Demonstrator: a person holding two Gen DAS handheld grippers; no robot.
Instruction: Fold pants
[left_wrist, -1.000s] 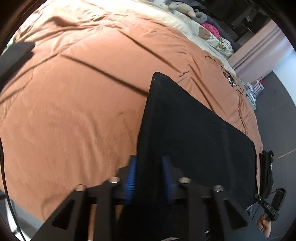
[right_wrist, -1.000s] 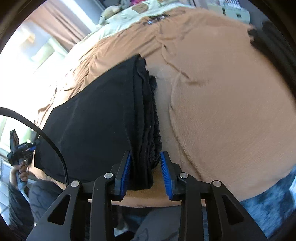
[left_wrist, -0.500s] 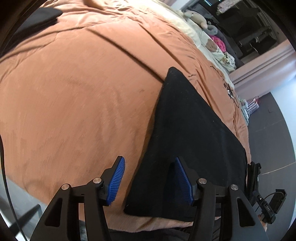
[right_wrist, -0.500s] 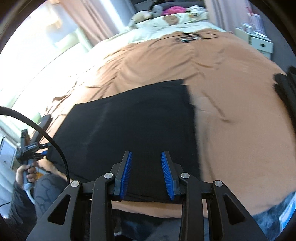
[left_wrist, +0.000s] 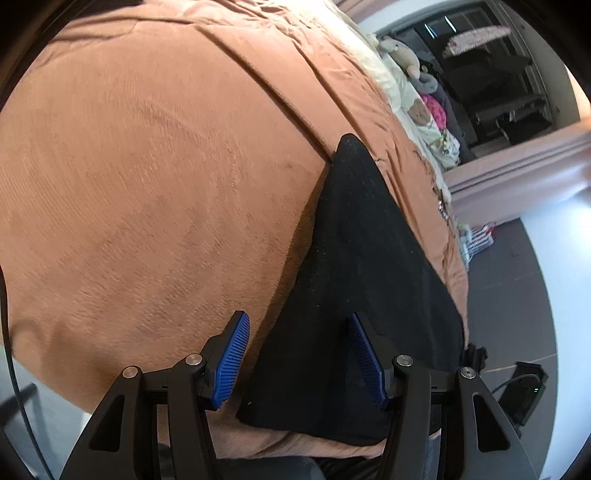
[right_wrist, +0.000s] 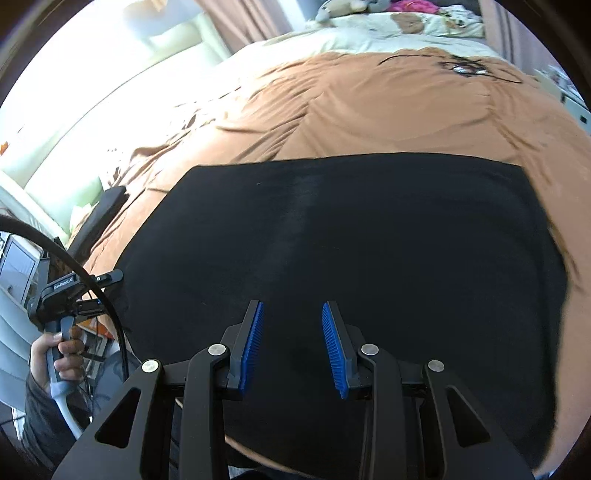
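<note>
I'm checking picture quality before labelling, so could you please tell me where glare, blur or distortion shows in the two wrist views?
Right wrist view: the window side is blown out to white, and the black pants show almost no texture. Left wrist view: even light, slight smear on the brown bedspread; the far room is dim. Both views: fisheye bulge bends the bed, and dark corners ring the picture.

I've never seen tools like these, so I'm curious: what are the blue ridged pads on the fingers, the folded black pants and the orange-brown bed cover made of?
Blue ridged pads: probably rubber or soft plastic, matte with fine ribs. Folded black pants: matte woven or knit cloth, lint-flecked; the fibre is unclear. Orange-brown bed cover: soft fabric with fine ribbed texture and creases.
</note>
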